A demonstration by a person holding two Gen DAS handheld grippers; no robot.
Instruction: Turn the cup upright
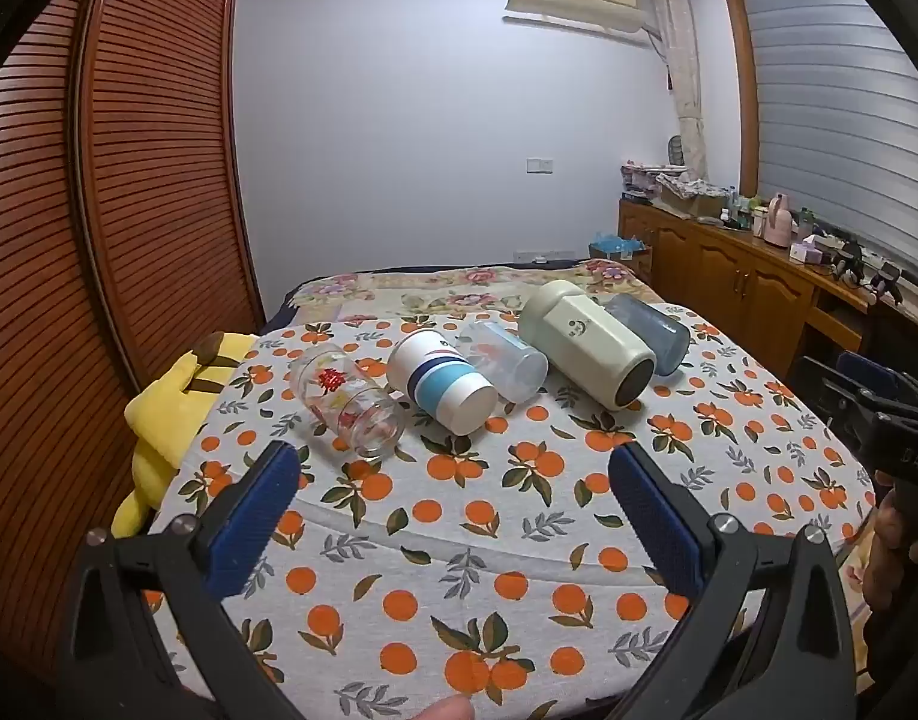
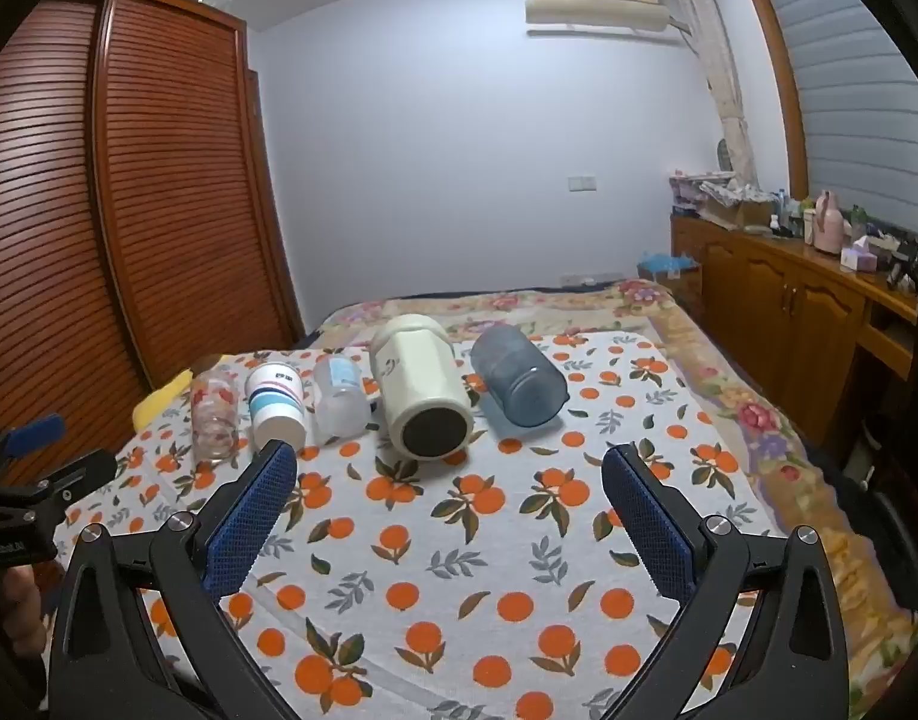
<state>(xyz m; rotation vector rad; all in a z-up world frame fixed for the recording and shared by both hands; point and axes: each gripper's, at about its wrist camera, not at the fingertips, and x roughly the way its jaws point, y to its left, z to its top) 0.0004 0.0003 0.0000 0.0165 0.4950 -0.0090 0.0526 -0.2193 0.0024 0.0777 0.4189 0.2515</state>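
Observation:
Several cups lie on their sides in a row on the orange-print cloth (image 1: 459, 540): a clear glass with red print (image 1: 351, 399), a white cup with blue stripes (image 1: 441, 381), a frosted clear cup (image 1: 504, 360), a cream mug (image 1: 585, 345) and a blue-grey cup (image 1: 651, 330). The right wrist view shows the same row: glass (image 2: 214, 414), striped cup (image 2: 276, 405), frosted cup (image 2: 339, 396), cream mug (image 2: 423, 393), blue-grey cup (image 2: 516, 381). My left gripper (image 1: 453, 474) is open and empty, short of the glass and striped cup. My right gripper (image 2: 447, 474) is open and empty, in front of the cream mug.
A yellow plush toy (image 1: 165, 420) lies at the cloth's left edge. A slatted wooden wardrobe (image 1: 129, 180) stands at left. A wooden cabinet (image 2: 789, 300) with clutter runs along the right wall. A floral bedspread (image 2: 519, 306) lies beyond the cups.

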